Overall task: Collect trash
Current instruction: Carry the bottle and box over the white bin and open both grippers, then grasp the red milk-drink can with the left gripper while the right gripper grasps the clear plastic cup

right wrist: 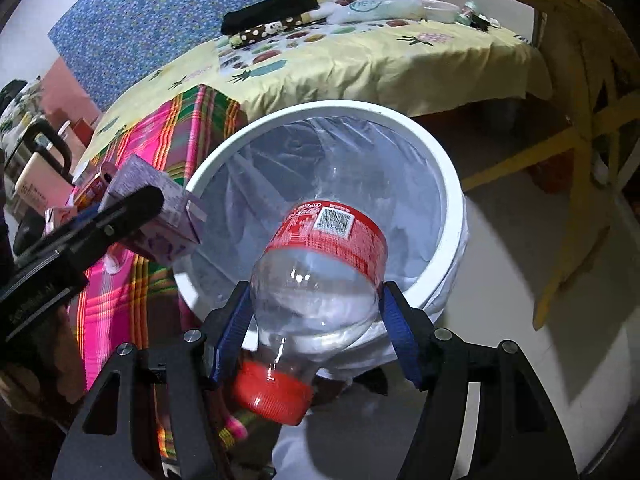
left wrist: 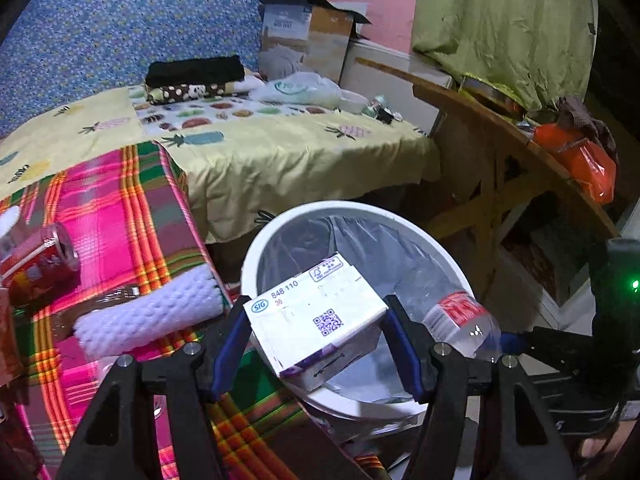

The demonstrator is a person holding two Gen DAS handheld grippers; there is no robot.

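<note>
Two pieces of trash hang over the white bin (right wrist: 454, 216), which wears a clear liner and stands on the floor beside the bed. The left gripper (left wrist: 316, 344) has its blue pads pressed on the sides of a white and purple drink carton (left wrist: 316, 320), jaws fairly wide; the carton's long axis runs away from the camera, slightly tilted, its base end facing the lens above the bin's rim at about 7 o'clock. That end reads "SIG", "848 110" and "36", with a purple QR code. The right gripper (right wrist: 314, 328) clamps a clear plastic bottle (right wrist: 316, 280), the long axis sloping toward 1 o'clock, red cap nearest the camera and base over the bin's mouth. Its red label carries a barcode; the lettering is too small to read. On the plaid cloth (left wrist: 132, 208), at 9 o'clock from the bin, lie a red can (left wrist: 38, 268) on its side and a white foam net (left wrist: 148, 312).
</note>
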